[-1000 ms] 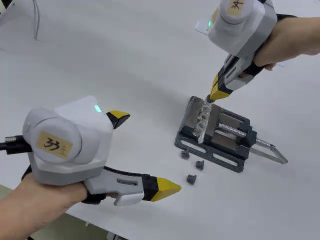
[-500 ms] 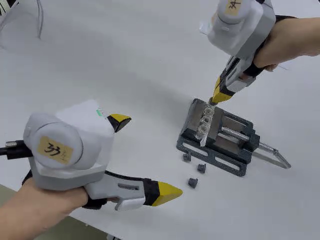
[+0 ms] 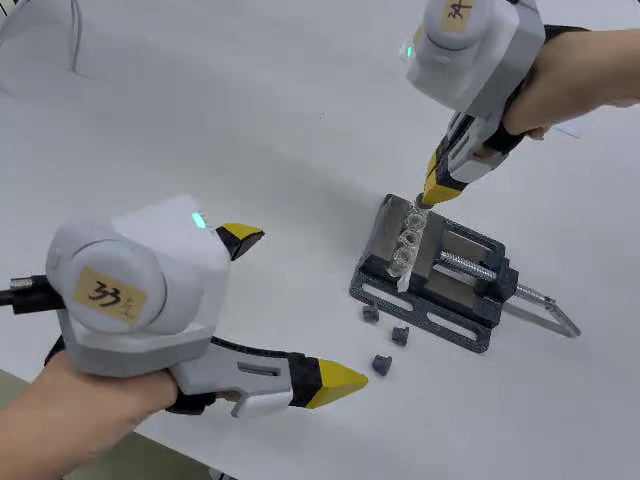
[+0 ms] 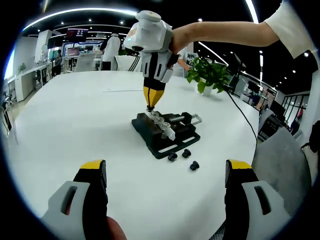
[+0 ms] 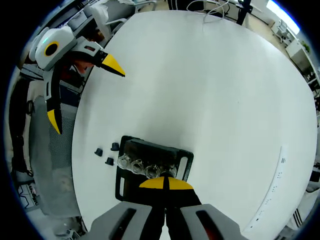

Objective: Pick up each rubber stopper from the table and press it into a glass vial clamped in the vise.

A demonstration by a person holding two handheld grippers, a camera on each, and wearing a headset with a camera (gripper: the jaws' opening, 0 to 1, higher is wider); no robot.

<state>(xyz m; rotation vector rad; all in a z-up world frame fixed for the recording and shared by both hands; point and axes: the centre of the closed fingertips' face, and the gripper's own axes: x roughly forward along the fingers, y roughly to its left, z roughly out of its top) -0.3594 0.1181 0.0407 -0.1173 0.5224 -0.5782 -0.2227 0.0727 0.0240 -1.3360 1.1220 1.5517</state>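
Dark grey rubber stoppers (image 3: 381, 364), three, lie on the white table (image 3: 250, 120) just beside the black metal vise (image 3: 452, 322) clamping clear glass vials (image 3: 405, 243). Likely light, soft, grippy; pinch the sides. Left gripper (image 3: 305, 306) jaws wide apart nearby; right gripper (image 3: 424, 201) jaws together at the end vial.

a: where's the vise (image 3: 452, 272)?
b: on the table (image 3: 250, 120), ahead of the left gripper (image 3: 305, 305), under the right gripper (image 3: 424, 200).
a: the vials (image 3: 405, 242)?
b: in a row in the vise; right gripper tips at the farthest one.
a: stoppers (image 3: 383, 365)?
b: three on the table, between vise and left gripper.
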